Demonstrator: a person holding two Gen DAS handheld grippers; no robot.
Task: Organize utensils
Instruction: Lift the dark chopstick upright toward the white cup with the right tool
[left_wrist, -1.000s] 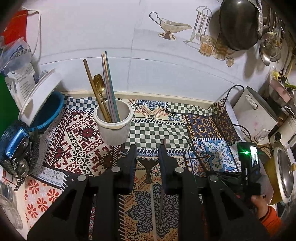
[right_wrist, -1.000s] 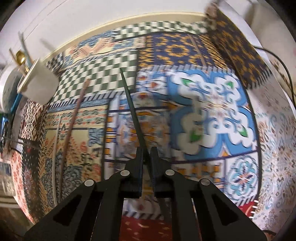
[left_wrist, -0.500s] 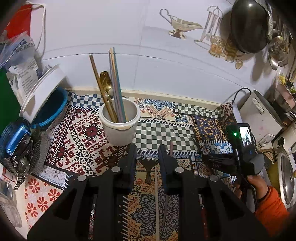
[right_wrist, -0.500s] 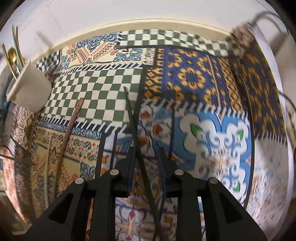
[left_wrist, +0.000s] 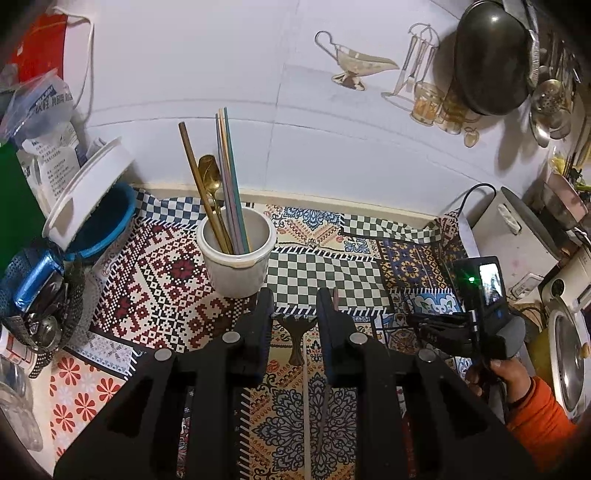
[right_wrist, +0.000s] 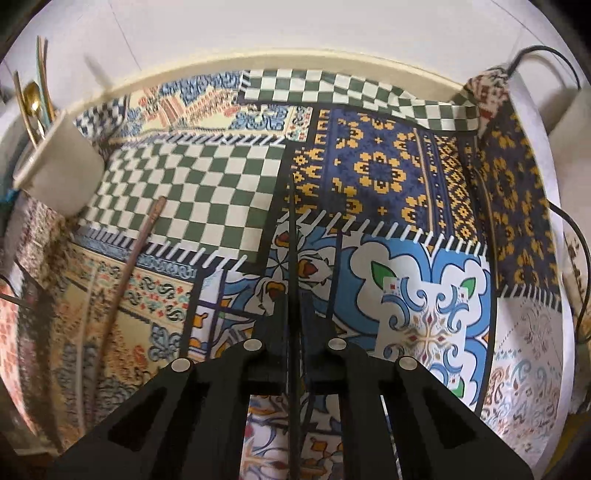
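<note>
A white cup (left_wrist: 236, 254) near the back wall holds several chopsticks and a gold spoon (left_wrist: 210, 177). My left gripper (left_wrist: 295, 304) hovers just in front of it, open, nothing between its fingers; below the gap a brown fishtail-shaped handle (left_wrist: 295, 332) lies on the mat. A brown chopstick (right_wrist: 140, 251) lies on the mat, its tip (left_wrist: 335, 295) by my left gripper's right finger. My right gripper (right_wrist: 293, 306), in a hand with an orange sleeve (left_wrist: 535, 402), is closing its jaws tight on a thin black chopstick (right_wrist: 293, 236) that points away from me.
The patchwork-patterned mat (right_wrist: 424, 177) covers the counter up to the white wall. A blue bowl with a white lid (left_wrist: 99, 221) and a mesh basket (left_wrist: 37, 295) crowd the left. White appliances (left_wrist: 517, 229) and cables (right_wrist: 569, 236) stand right. A dark wok (left_wrist: 487, 59) hangs above.
The right gripper's jaws parted around the black chopstick half a second ago and have closed on it again. The right hand shifted a little over the mat. The left gripper barely moved.
</note>
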